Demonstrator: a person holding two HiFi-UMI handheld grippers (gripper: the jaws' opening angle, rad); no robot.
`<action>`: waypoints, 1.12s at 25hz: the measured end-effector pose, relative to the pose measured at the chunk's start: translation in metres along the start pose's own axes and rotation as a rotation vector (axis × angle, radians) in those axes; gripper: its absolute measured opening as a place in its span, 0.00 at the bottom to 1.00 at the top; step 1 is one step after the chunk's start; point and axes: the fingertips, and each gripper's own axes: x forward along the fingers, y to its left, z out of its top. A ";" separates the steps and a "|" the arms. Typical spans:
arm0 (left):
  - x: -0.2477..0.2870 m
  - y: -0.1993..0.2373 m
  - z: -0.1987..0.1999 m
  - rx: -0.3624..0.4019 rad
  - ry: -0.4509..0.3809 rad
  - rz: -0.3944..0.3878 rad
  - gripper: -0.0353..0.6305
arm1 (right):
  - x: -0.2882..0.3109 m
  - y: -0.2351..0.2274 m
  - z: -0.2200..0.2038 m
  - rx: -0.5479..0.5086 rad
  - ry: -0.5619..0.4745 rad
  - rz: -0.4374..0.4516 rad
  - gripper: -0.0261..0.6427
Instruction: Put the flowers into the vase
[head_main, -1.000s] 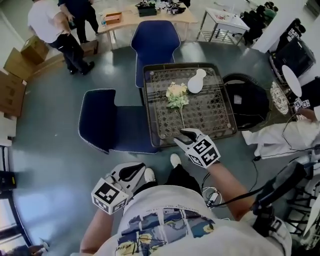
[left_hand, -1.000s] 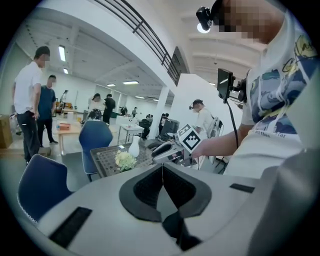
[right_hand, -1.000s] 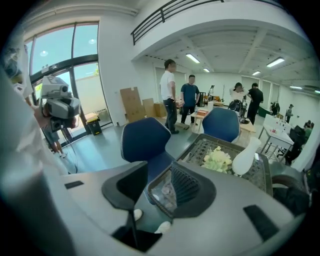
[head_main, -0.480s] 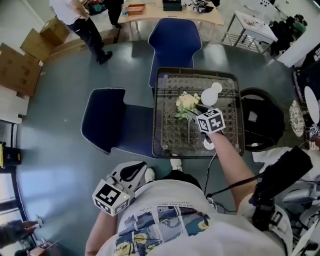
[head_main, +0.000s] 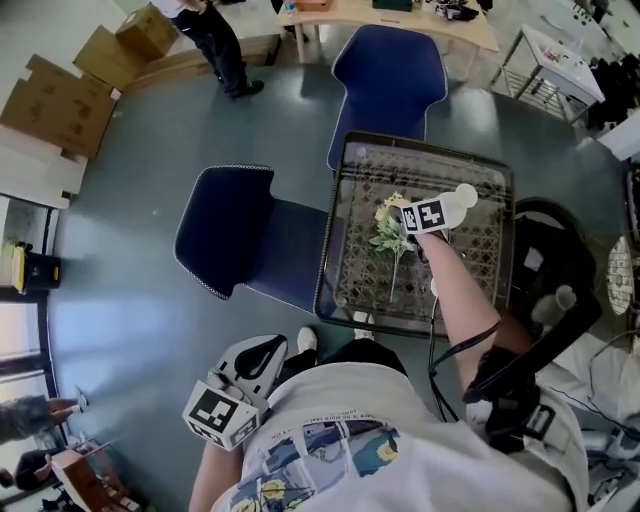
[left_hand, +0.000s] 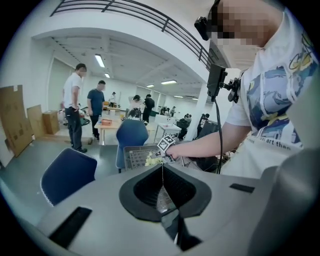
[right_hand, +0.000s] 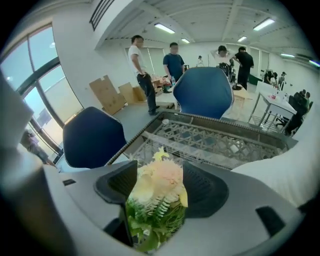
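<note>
A bunch of pale yellow flowers with green leaves and a long stem lies on the wire-mesh table. A white vase lies on its side just right of it. My right gripper reaches down over the flower head. Its jaws are opening and stand wide, with the flowers between them and the pads apart from the blooms. My left gripper hangs by my waist, away from the table. In the left gripper view the left gripper is shut on nothing.
Two blue chairs stand against the table's far and left sides. A black round seat is at its right. Cardboard boxes and a person's legs are far left, and a wooden desk is beyond.
My right gripper has travelled from the table's near edge out over the mesh and down onto the flower head, with its jaws spreading wider. The left gripper stays by my waist.
</note>
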 end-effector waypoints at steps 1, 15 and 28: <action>-0.004 -0.001 -0.001 -0.008 0.002 0.015 0.07 | 0.003 -0.005 -0.007 0.014 0.026 -0.004 0.43; -0.004 0.029 0.011 0.031 -0.017 -0.003 0.07 | -0.020 0.010 0.006 0.088 -0.093 0.053 0.12; 0.013 -0.015 0.036 0.166 -0.047 -0.283 0.07 | -0.225 0.066 0.098 -0.109 -0.536 -0.044 0.11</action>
